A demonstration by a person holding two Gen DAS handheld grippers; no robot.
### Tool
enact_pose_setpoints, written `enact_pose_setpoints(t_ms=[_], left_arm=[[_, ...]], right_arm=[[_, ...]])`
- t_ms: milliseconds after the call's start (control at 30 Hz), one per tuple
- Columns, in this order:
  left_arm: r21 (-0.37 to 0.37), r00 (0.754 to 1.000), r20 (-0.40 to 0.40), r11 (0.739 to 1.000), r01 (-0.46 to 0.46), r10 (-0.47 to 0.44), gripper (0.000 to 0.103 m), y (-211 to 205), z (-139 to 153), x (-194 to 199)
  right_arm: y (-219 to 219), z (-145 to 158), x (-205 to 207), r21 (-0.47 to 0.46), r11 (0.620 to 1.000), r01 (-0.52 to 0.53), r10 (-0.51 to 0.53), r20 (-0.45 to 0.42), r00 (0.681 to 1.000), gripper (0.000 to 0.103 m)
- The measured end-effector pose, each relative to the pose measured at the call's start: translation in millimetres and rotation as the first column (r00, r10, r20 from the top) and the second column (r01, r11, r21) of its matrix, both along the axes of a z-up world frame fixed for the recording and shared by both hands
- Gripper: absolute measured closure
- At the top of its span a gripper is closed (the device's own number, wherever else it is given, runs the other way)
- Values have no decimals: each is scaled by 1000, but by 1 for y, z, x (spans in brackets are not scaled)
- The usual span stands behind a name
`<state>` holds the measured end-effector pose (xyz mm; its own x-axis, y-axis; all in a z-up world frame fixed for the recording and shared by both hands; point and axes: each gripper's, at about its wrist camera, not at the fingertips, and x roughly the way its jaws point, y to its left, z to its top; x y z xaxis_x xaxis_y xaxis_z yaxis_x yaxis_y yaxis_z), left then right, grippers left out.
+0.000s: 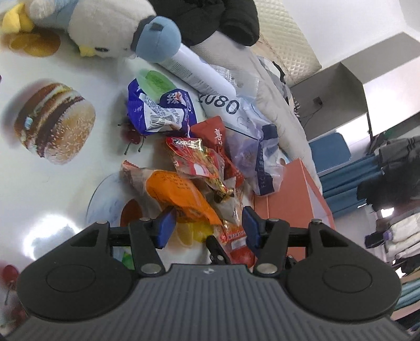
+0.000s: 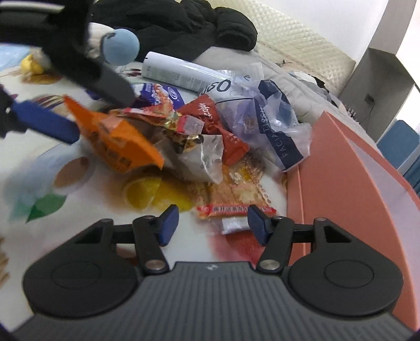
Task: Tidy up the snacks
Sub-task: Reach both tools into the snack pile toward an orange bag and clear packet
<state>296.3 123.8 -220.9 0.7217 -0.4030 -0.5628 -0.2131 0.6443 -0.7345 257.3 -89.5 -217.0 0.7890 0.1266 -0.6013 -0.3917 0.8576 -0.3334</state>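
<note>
Left wrist view: left tool [image 1: 206,225] spread open, orange snack packet [image 1: 178,194] between its fingertips, ungripped.

Table [image 1: 78,183] covered by a glossy white cloth printed with food pictures: a burger [image 1: 53,123] toward its left edge, lemon slices [image 2: 155,192] near its middle; a bright glare patch [image 1: 48,233] shows overhead light on the cloth. Along the table's far edge a cream quilted cushion [image 1: 286,44] rests against a plain white wall [image 1: 354,18], dark clothing [image 1: 210,18] heaped in front of it. Past the right edge: grey box-like furniture [image 1: 330,86], a blue chair [image 1: 330,152], and folded textiles [image 1: 401,233], detail blurred.
</note>
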Motion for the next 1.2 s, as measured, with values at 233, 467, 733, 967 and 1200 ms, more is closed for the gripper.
enact_pose_setpoints(t_ms=[233, 467, 733, 967, 1200], left_arm=[[-24, 1000, -11, 1000, 3, -4, 43, 3, -13, 12], [-18, 1000, -15, 1000, 2, -3, 60, 4, -22, 20], [20, 1000, -6, 1000, 5, -5, 85, 6, -19, 14], [23, 1000, -12, 1000, 7, -7, 89, 7, -16, -7], [20, 1000, -16, 1000, 1, 0, 91, 4, -10, -43]], right_arm=[[-4, -4, 35, 90, 996, 13, -12, -20, 1000, 19], [-18, -7, 62, 254, 967, 17, 19, -138, 990, 19], [-23, -7, 61, 287, 958, 3, 54, -191, 980, 29], [-25, -2, 43, 269, 963, -8, 61, -189, 980, 50], [-27, 4, 13, 239, 971, -11, 60, -196, 979, 56]])
